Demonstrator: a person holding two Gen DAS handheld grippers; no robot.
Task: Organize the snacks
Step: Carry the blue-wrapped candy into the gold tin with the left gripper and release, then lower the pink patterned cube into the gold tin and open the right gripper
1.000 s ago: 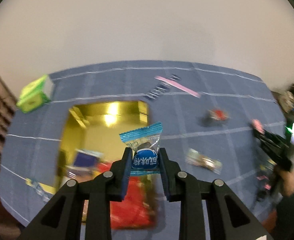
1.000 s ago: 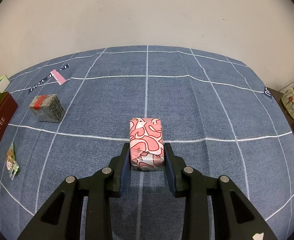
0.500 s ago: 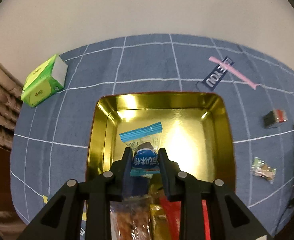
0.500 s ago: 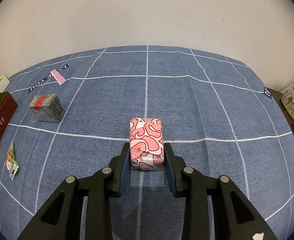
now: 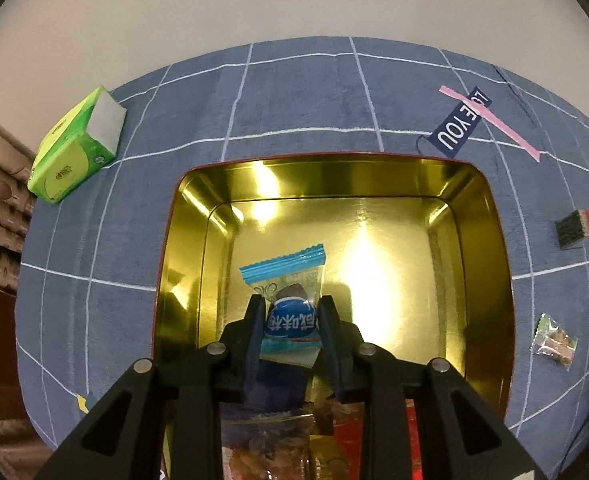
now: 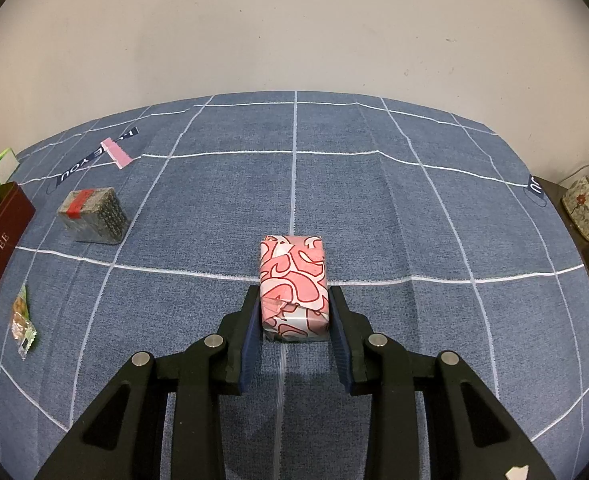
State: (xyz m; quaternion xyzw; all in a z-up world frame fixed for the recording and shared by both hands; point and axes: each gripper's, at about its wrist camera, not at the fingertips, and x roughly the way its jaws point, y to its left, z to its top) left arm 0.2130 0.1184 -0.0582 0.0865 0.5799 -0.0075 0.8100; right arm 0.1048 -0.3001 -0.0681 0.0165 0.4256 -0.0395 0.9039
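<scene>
Over the gold tin [image 5: 482, 240], the candy packet [image 5: 290, 300] points lengthwise away.

left wrist steep over tin [image 5: 490, 240], right wrist shallower

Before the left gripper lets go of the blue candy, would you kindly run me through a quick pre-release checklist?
1. Left gripper shut on the blue-wrapped candy: ok.
2. Candy is over the gold tin, inside its rim: ok.
3. Bare tin floor lies beyond the candy; other snacks sit at the near end: ok.
4. Candy touching the tin floor: cannot tell.
5. Right gripper shut on the pink-patterned packet, which rests on the blue tablecloth: ok.
6. Snacks outside the tin, the grey block and clear-wrapped sweet: not ok, not yet sorted.
</scene>
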